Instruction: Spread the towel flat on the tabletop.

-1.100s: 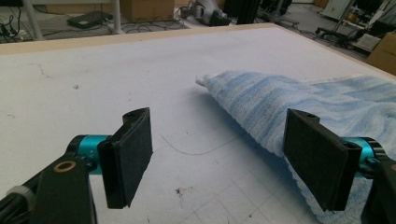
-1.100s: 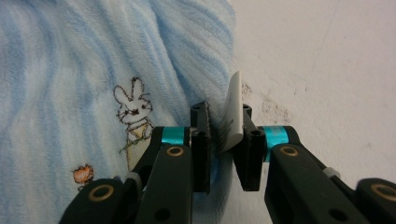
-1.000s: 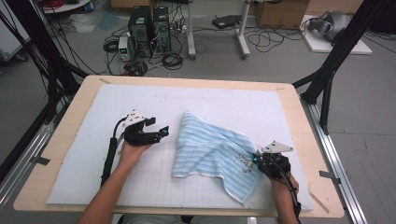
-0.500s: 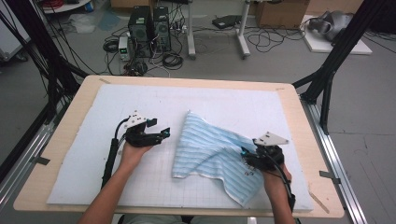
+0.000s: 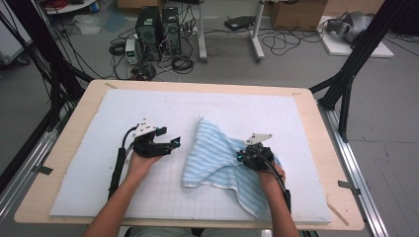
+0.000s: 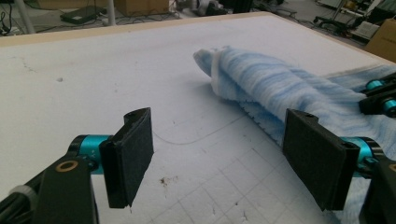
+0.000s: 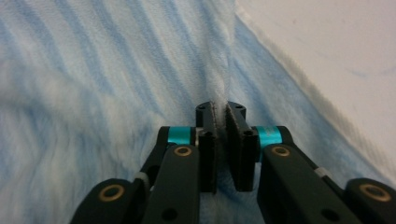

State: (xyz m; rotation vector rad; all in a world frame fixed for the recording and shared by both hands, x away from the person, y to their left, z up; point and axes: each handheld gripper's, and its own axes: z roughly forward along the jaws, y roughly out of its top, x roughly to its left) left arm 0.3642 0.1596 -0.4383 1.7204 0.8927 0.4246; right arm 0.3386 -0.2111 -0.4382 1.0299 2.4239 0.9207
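A blue-and-white striped towel (image 5: 212,153) lies crumpled in the middle of the white mat (image 5: 99,187). My right gripper (image 5: 240,155) rests on the towel's right part. In the right gripper view its jaws have just been closing and stand shut (image 7: 220,109) on a raised ridge of towel (image 7: 116,70). My left gripper (image 5: 174,144) sits on the mat just left of the towel, pointing at it. Its jaws are wide open (image 6: 219,158) with only bare mat between them. The folded towel (image 6: 280,88) lies beyond its right jaw, and the right gripper (image 6: 380,95) shows at the far right.
The mat covers a wooden table (image 5: 316,148) framed by black struts. Computers, cables and boxes lie on the floor beyond the far edge. Bare mat stretches behind the towel and to the left of my left hand.
My right gripper has slid left and slightly away across the towel, bunching the cloth toward the middle, and its jaws have closed on a fold. The left gripper has kept still.
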